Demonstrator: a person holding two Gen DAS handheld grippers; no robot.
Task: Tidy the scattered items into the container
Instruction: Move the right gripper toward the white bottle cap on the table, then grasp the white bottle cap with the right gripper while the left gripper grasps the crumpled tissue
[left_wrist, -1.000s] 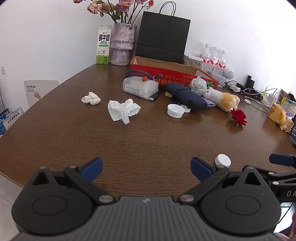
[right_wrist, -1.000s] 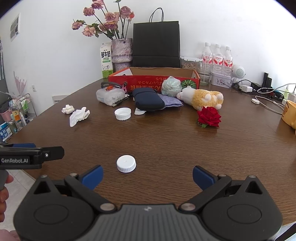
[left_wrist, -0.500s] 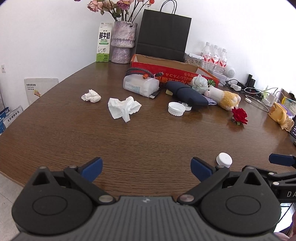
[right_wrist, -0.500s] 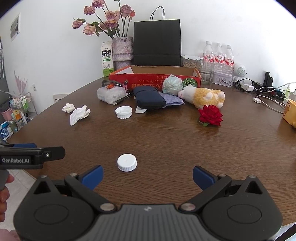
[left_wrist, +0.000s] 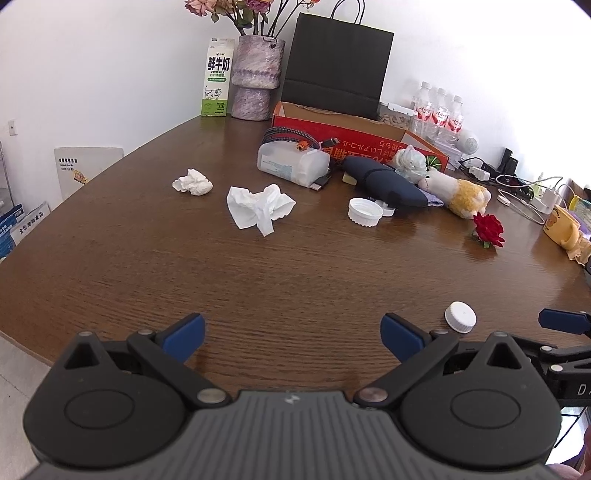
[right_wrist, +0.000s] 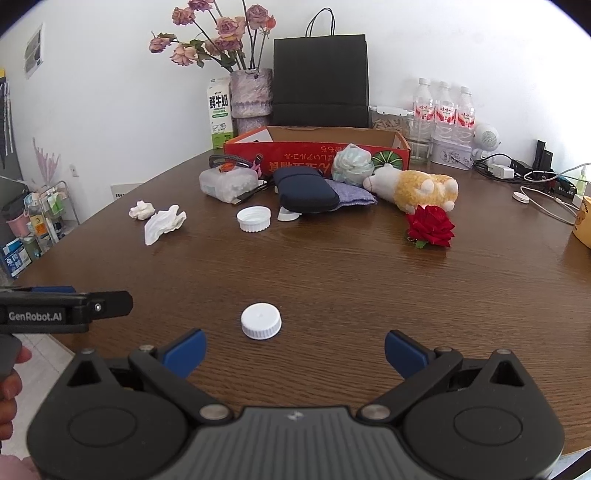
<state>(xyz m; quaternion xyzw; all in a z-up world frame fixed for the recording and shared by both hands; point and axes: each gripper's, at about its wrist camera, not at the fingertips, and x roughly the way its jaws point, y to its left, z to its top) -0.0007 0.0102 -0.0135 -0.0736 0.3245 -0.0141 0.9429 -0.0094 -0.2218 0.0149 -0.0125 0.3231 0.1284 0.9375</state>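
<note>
Right wrist: both grippers (right_wrist: 293, 349) gape empty over brown wooden table (right_wrist: 332, 280), white wall (right_wrist: 110, 92) behind.

Cluttered wooden table (left_wrist: 295, 280)

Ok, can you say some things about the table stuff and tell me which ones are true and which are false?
1. Both grippers are holding something. False: the left gripper and right gripper are open and hold nothing.
2. The small white cap lies on the table, just ahead of the right gripper. True.
3. The red rose is inside the red box. False: it lies on the table near the plush toy.
4. Two crumpled tissues lie on the table. True.
</note>
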